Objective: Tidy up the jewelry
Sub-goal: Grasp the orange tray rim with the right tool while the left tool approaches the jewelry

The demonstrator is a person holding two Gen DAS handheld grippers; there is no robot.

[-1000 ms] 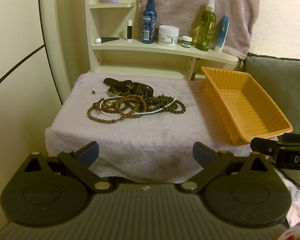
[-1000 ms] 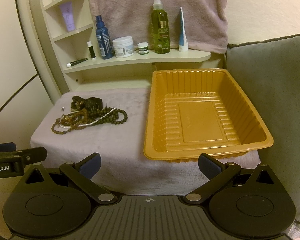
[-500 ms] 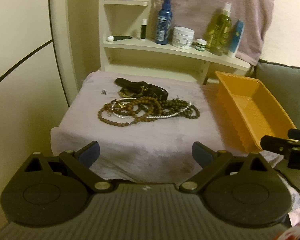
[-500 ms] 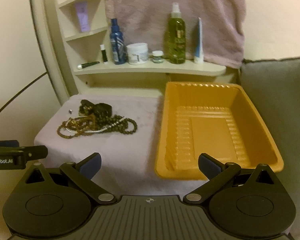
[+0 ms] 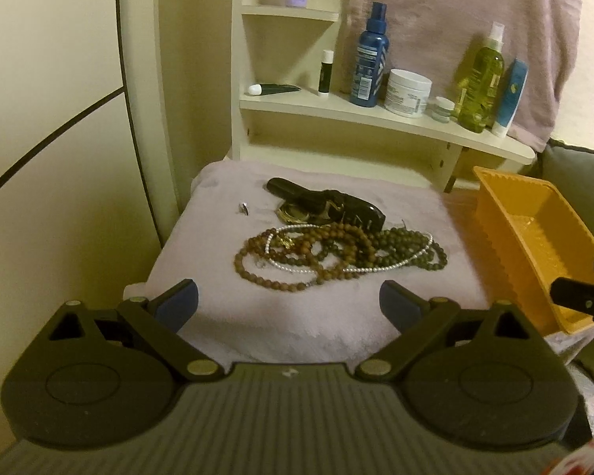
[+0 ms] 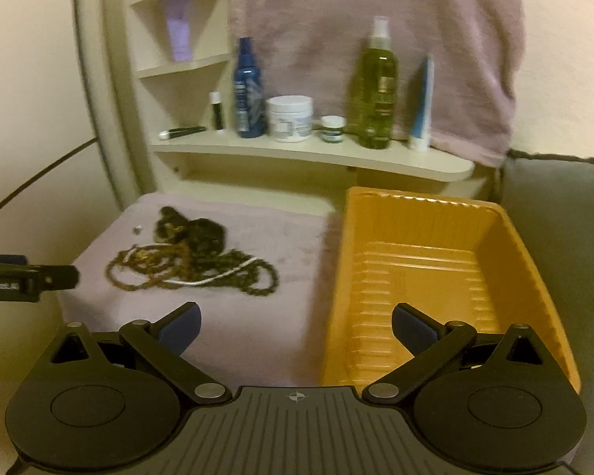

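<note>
A tangle of brown and dark bead necklaces with a thin white pearl strand lies on a pale towel-covered surface; it also shows in the right wrist view. Behind it lie a dark watch strap with a gold watch and a small silver ring. An empty orange plastic tray stands to the right; its left rim shows in the left wrist view. My left gripper is open and empty, short of the beads. My right gripper is open and empty, over the tray's near left edge.
A cream shelf behind the surface holds a blue bottle, a white jar, a green spray bottle and tubes. A pink towel hangs above. A grey cushion lies to the right.
Both grippers have moved forward and closer to the surface; the left view has swung right-to-left so the beads sit centred. Both stay open and empty.
</note>
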